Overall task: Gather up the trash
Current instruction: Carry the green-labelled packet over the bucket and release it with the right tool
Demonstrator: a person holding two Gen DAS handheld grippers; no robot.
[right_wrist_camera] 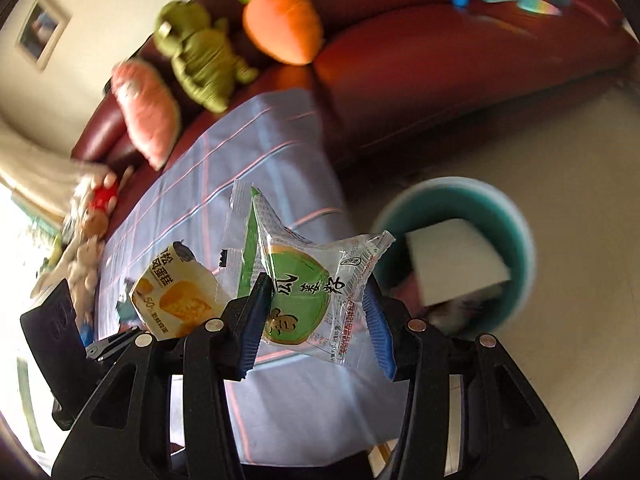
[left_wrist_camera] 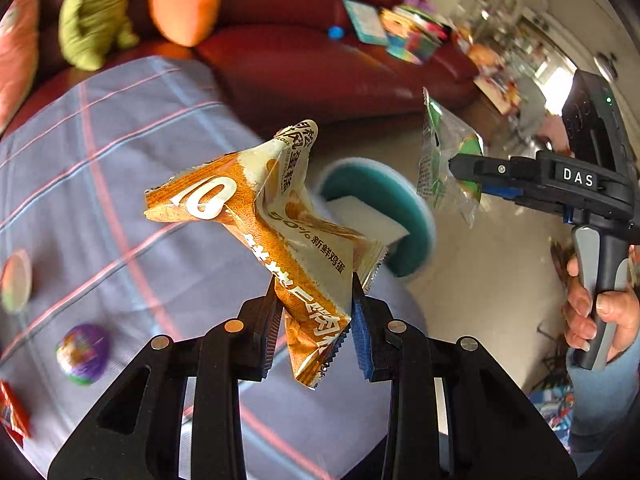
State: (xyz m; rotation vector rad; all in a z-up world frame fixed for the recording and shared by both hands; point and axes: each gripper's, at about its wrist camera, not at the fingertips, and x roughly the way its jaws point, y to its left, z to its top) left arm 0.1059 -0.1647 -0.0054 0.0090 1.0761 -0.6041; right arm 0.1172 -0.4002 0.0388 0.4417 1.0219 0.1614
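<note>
We see a daylit room in both views. In the right wrist view the window (right_wrist_camera: 16, 240) at nine o'clock is blown out to white, and glare washes the floor (right_wrist_camera: 560, 360) at four o'clock. The sofa (left_wrist_camera: 304, 60) shines with soft highlights. Fisheye distortion bends everything toward the dark circular borders. Motion blur smears the bin (right_wrist_camera: 456, 252), the plush toys (right_wrist_camera: 196, 56) and the far clutter at one o'clock in the left view, while the orange wrapper (left_wrist_camera: 260, 216) and green wrapper (right_wrist_camera: 304, 288) stay sharp.
</note>
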